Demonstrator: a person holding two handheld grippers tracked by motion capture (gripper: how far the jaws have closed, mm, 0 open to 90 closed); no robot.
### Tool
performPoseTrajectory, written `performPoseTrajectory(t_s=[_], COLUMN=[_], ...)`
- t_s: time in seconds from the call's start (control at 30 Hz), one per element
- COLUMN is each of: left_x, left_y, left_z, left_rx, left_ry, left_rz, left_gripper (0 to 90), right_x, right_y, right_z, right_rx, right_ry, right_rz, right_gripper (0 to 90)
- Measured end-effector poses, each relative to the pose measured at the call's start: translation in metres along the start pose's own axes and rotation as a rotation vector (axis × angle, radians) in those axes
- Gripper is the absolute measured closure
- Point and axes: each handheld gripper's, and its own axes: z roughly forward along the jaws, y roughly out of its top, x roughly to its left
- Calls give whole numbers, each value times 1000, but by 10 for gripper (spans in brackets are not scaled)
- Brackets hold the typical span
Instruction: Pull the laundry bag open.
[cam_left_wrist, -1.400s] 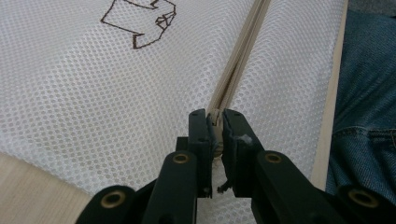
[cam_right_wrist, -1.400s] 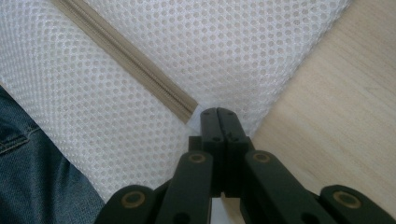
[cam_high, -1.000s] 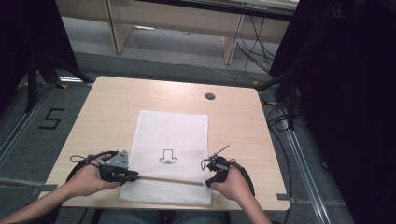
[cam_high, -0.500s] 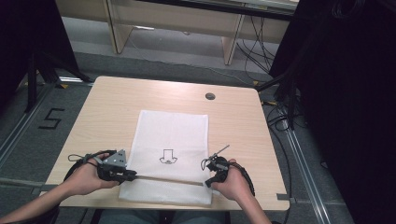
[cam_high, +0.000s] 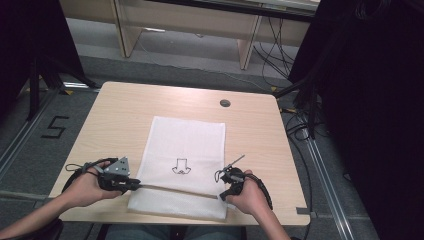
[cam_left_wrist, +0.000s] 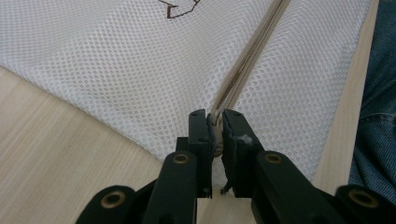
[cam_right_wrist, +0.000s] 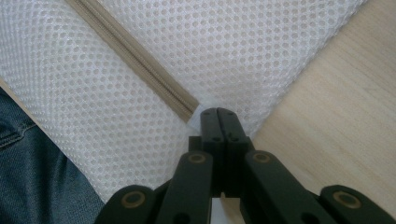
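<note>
- So there's a light wooden table with rounded corners (cam_high: 125, 115), and a small round dark grommet hole (cam_high: 225, 103) sits near its far edge.
- Lying flat in the middle is a white mesh zip-up bag (cam_high: 187, 145), long side running away from the person, near end right at the table's front edge. It's got a little dark outline drawing (cam_high: 180, 167) printed on it.
- A beige zipper (cam_high: 175, 189) runs across the bag close to the near end, pretty much from one side to the other.
- The left gripper (cam_high: 134, 185) is at the bag's left edge, clamped on the zipper's end. In the left gripper view its jaws are pinched on the small piece at the zipper's end (cam_left_wrist: 215, 127), with just a thin gap between them.
- The right gripper (cam_high: 223, 194) is at the bag's right edge. In the right gripper view the jaws are squeezed fully together on the white fabric corner (cam_right_wrist: 198, 113) just past where the zipper stops.
- Blue denim shows at the edge of both gripper views.
</note>
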Motion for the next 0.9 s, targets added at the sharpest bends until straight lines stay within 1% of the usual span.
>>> performPoseTrajectory(t_s=[0.03, 0.07, 0.1, 0.13, 0.17, 0.27, 0.33, 0.37, 0.4, 0.43, 0.47, 0.5, 0.53, 0.57, 0.6, 0.63, 0.67, 0.7, 0.73, 0.77, 0.8, 0.83, 0.87, 0.9], left_x=[-2, -1, -2, -3, -4, -5, -5, -6, -7, -8, -9, -10, -11, -12, -11, -14, -14, -13, -14, -14, -13, -8, -7, -4], left_y=[0, 0, -1, -1, -2, -3, -3, -4, -4, -6, -7, -8, -9, -11, -12, -11, -11, -11, -11, -11, -12, -12, -14, -18], left_z=[2, 2, 1, 2, 2, 1, 1, 1, 1, 0, 0, 0, -1, 0, -1, -1, -1, -1, -1, -1, 0, -3, -4, -6], left_rx=[-41, -34, -33, -32, -33, -32, -40, -33, -36, -35, -42, -52, -45, -59, -45, -54, -54, -41, -49, -49, -40, 50, 67, 67], left_ry=[1, 0, 2, -2, -4, -4, -5, -5, -12, -15, -26, -15, -14, -15, -8, -16, -16, -8, -12, -12, -8, 21, 72, 100], left_rz=[-31, -21, -24, -37, -37, -38, -34, -39, -44, -49, -52, -54, -57, -74, -56, -69, -69, -51, -68, -68, -87, -8, -30, -53], left_gripper=[822, 823, 823, 822, 822, 822, 822, 822, 822, 822, 822, 822, 822, 823, 823, 823, 823, 823, 823, 823, 823, 824, 824, 824], right_x=[0, 0, 0, 0, 0, -1, -1, -1, 0, 1, 0, 0, -1, 0, 0, 0, 1, 0, 0, 0, 0, -1, -2, -2], right_y=[0, 0, 0, 0, 0, 0, 0, 0, 0, 0, 0, 0, 0, 0, 0, 0, 0, 0, 0, -1, -1, -1, -1, -1], right_z=[0, 0, 0, 0, 0, 0, 0, 0, 0, 0, 0, 0, 0, 0, 0, 0, 0, 0, 0, 0, 0, 0, 1, 0], right_rx=[-2, -9, -9, -7, -2, -7, -10, -10, -2, -2, -5, -3, -8, -8, -5, 4, 0, -3, -3, -5, -7, -9, -12, -4], right_ry=[0, 2, 2, 4, 7, 6, 7, 7, 7, 7, 1, 1, 3, 2, 1, 1, 9, 7, 10, 11, 11, 7, 10, 4], right_rz=[-1, -14, -12, -4, 2, -3, -11, -11, 6, 7, -7, -2, -11, -12, -10, 6, 9, -4, 5, 6, 7, -9, -11, -1], right_gripper=[900, 900, 900, 900, 900, 900, 900, 900, 900, 900, 900, 900, 900, 900, 900, 900, 900, 900, 900, 900, 900, 900, 900, 900])
